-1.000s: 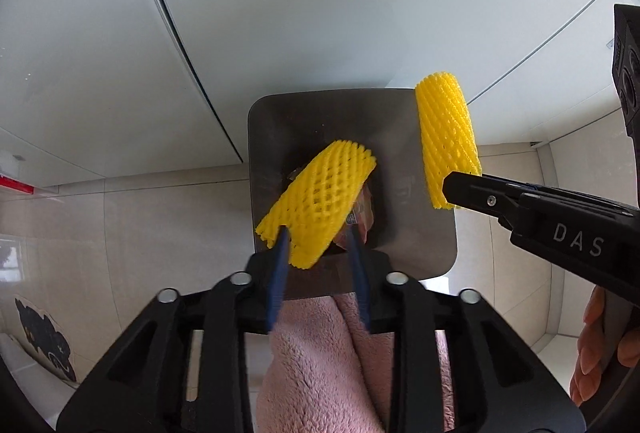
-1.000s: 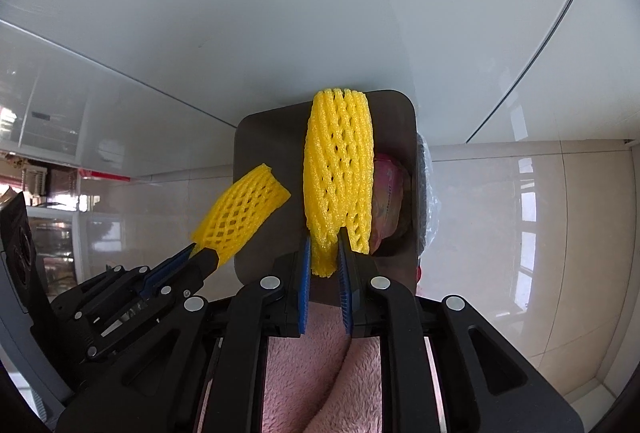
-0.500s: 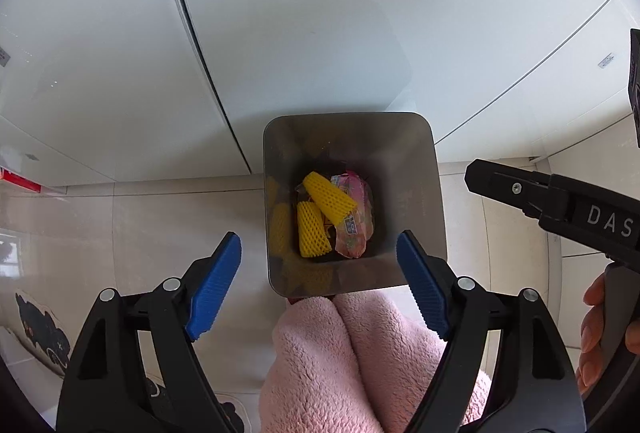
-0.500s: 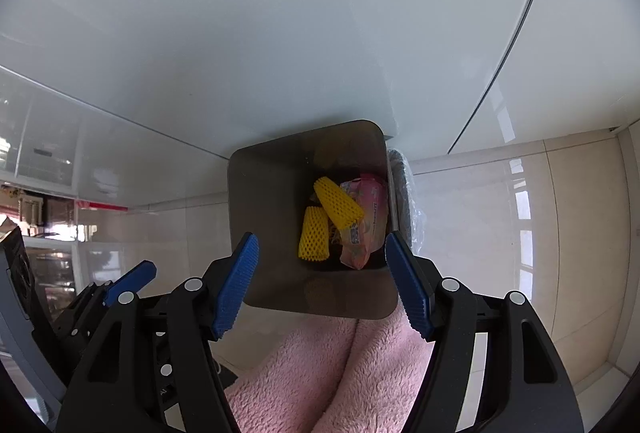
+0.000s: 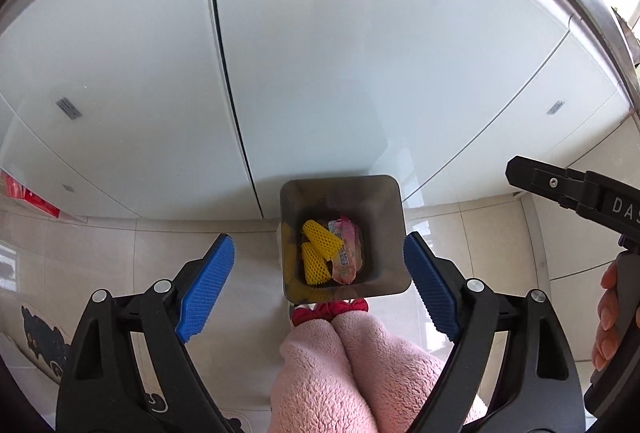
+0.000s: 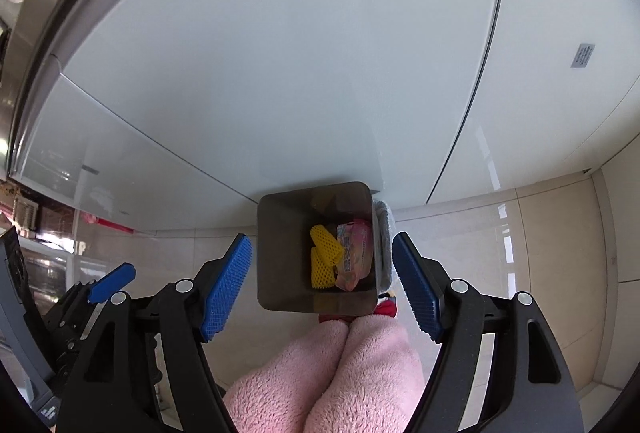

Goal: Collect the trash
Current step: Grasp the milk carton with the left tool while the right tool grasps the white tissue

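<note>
Two yellow foam nets (image 5: 318, 253) lie at the bottom of the steel bin (image 5: 390, 233) beside a pink wrapper (image 5: 346, 257). Above it, the left gripper (image 5: 320, 289) and right gripper (image 6: 322, 283) have just been opening their jaws, which stand wide and empty over pink fleece legs (image 5: 344, 365).

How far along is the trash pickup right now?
Done: two yellow foam nets and a pink wrapper lie inside the metal bin. In hand: nothing; the left gripper and right gripper have just been opening, empty above it. Left: no other loose trash shows.
</note>
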Demonstrator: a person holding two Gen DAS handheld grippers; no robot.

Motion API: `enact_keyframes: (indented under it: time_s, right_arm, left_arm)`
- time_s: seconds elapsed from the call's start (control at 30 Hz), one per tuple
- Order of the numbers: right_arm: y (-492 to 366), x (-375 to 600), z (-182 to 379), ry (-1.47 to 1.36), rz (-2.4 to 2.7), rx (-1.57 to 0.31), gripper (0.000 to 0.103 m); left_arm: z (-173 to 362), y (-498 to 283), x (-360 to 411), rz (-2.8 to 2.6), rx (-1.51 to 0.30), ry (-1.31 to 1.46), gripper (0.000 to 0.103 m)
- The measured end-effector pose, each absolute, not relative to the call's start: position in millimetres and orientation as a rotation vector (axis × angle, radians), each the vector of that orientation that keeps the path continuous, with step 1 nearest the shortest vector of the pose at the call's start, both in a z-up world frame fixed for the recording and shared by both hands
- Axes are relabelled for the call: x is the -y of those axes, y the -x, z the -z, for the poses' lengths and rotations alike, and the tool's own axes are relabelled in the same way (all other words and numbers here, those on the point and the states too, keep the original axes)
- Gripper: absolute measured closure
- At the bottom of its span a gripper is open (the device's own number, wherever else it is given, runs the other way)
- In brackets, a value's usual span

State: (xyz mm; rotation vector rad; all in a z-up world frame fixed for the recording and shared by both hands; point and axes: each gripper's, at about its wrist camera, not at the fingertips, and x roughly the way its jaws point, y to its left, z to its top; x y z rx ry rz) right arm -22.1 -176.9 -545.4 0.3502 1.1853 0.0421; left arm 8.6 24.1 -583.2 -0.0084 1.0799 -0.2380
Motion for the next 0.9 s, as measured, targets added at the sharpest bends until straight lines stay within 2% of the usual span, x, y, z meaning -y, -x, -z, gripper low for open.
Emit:
enact_keyframes:
  time_s: [0.17,0.43,0.7,0.9]
  right_arm:
    - [25,186,484,-0.317,-0.037,-1.07,0.019]
    - [12,202,402,-0.277,-0.018,-0.94,0.019]
    - [-16,204,353,-0.286,-0.012,-0.863,0.019]
    - [-49,203,340,-0.32,-0.058,-0.839,0.021]
  left_arm:
    - [531,-4,-31,0.239,-1.004,0.009,0.021]
    - [455,-10,-31,0.25,-0.912,0.013,0.021]
    - [393,-34,-26,0.24,-0.826,-0.006,0.021]
    - [365,-70,-24,0.212,-0.787,-0.012,0.021]
